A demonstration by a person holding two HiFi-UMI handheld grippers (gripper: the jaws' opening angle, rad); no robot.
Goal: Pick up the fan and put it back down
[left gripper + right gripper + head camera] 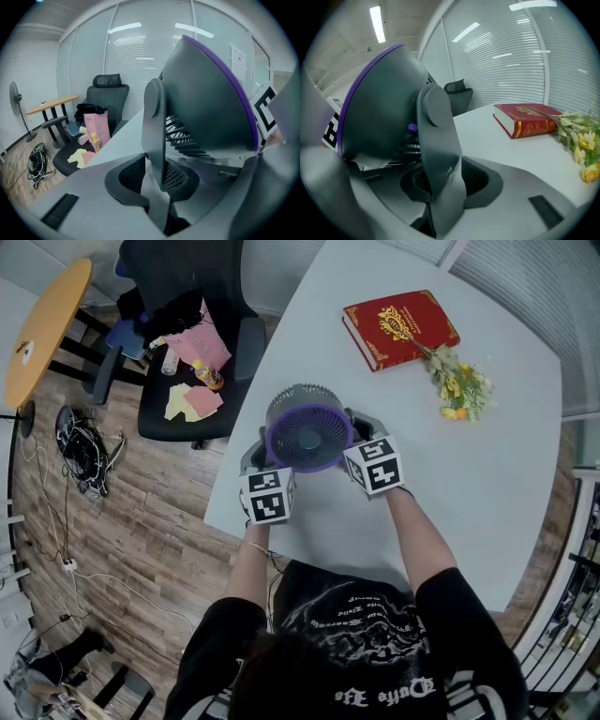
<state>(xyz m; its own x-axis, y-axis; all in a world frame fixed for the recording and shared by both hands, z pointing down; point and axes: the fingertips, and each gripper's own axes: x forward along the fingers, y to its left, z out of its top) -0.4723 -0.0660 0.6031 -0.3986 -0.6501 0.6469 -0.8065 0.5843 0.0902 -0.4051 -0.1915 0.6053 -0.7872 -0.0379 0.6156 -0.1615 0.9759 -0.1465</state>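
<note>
A small grey fan (308, 432) with a purple front ring sits near the white table's (487, 474) left edge, its face tilted up toward me. My left gripper (251, 454) is at its left side and my right gripper (361, 427) at its right. In the left gripper view the fan's housing (206, 103) looms at the right, and its grey stand arm (154, 126) runs down between the left gripper's (157, 180) pads, which press on it. In the right gripper view the other stand arm (438, 140) is pinched by the right gripper (443, 180). Whether the fan's base touches the table is hidden.
A red book (400, 327) and a bunch of yellow flowers (459, 381) lie on the far right part of the table. Left of the table, a black office chair (187, 343) holds a pink bag and bottles. A round wooden table (47, 329) and cables (84, 446) lie farther left.
</note>
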